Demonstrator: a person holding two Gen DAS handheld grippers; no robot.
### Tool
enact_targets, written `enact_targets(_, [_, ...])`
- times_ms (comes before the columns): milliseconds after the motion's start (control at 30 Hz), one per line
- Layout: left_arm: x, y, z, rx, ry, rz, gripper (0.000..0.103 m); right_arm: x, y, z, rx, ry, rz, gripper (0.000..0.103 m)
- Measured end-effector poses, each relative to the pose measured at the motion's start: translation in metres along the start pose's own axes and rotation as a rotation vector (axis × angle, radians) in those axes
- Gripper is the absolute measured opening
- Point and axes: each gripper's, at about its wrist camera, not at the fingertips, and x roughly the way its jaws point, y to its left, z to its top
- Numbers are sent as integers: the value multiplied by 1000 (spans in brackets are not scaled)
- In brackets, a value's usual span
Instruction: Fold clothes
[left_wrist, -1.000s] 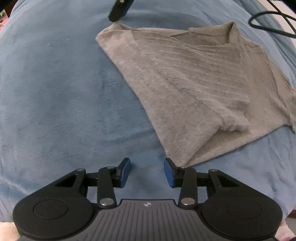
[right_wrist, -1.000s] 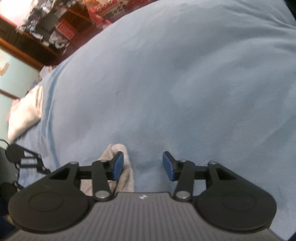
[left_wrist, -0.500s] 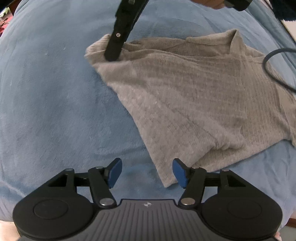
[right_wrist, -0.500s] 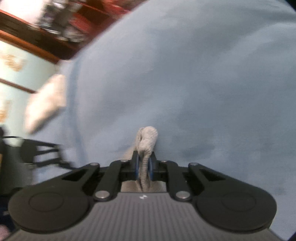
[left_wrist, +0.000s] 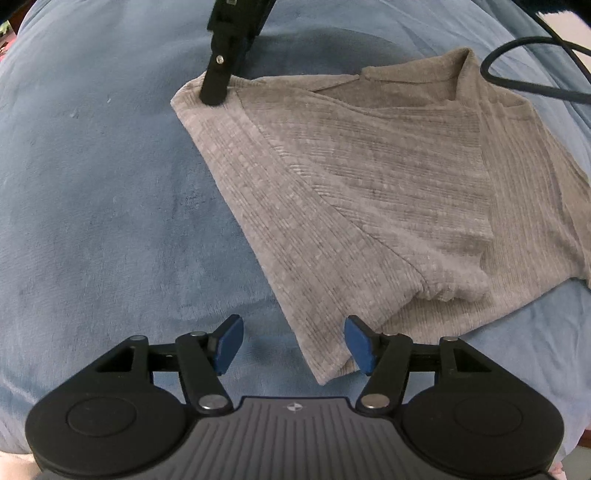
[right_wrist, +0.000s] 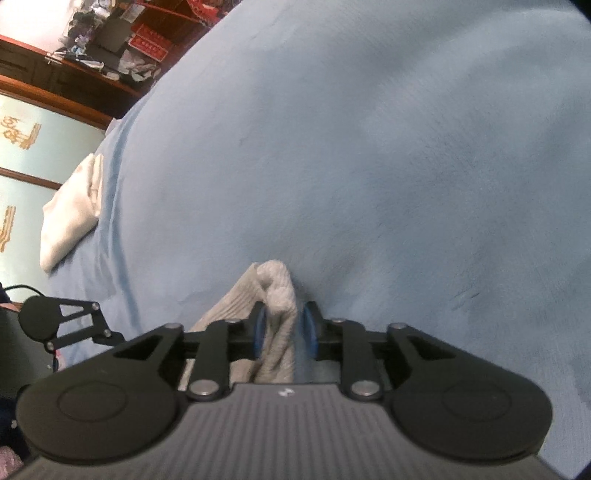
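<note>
Your right gripper (right_wrist: 284, 330) pinches the far corner of the grey shirt (left_wrist: 369, 192) lying on the blue blanket (left_wrist: 103, 192); your left gripper (left_wrist: 291, 343) straddles the near corner, fingers wide apart, holding nothing, ready for a matched lift

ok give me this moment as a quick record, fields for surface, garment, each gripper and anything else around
surface: blue blanket
garment: grey ribbed top, partly folded, lying flat
right gripper: shut on a bunched corner of the top
left gripper: open, its right fingertip at the top's near corner, nothing held
cable: black cable lying past the top's far edge
other: white cloth at the blanket's edge
</note>
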Motion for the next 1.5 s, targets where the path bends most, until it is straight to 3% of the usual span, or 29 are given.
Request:
enact_targets(200, [1,3,0,-2,3,7,60,-8,-6,2,-13,-8,-18,34])
enact_targets(300, [-1,4,0,1,-3,10,60,-17,-10,2,-2,-29,-34,42])
enact_targets(467, [-5,5,-2,7,-13,20,60,-46,-14,-3,16,-84,-124,47])
enact_targets(600, [-15,7,-3,1,-46,46,60,-79,-5,-23,15,-160,-229,73])
enact_targets(800, [-29,-4,-1,48,-65,73,60,-141,43,-101,92,-339,-341,76])
enact_targets(1033, [-46,-36,19,104,-98,100,60,-185,127,-216,171,-447,-466,76])
enact_targets(1100, [-39,-41,18,118,-112,115,60,-175,154,-246,224,-457,-489,75])
enact_targets(1300, [-24,-36,13,154,-197,150,55,-96,223,-324,368,-473,-565,57])
enact_targets(1400, [-28,-31,4,203,-226,152,44,-45,250,-346,472,-511,-600,46])
enact_targets(1500, [-30,-30,-4,261,-271,102,44,-8,259,-353,598,-595,-547,37])
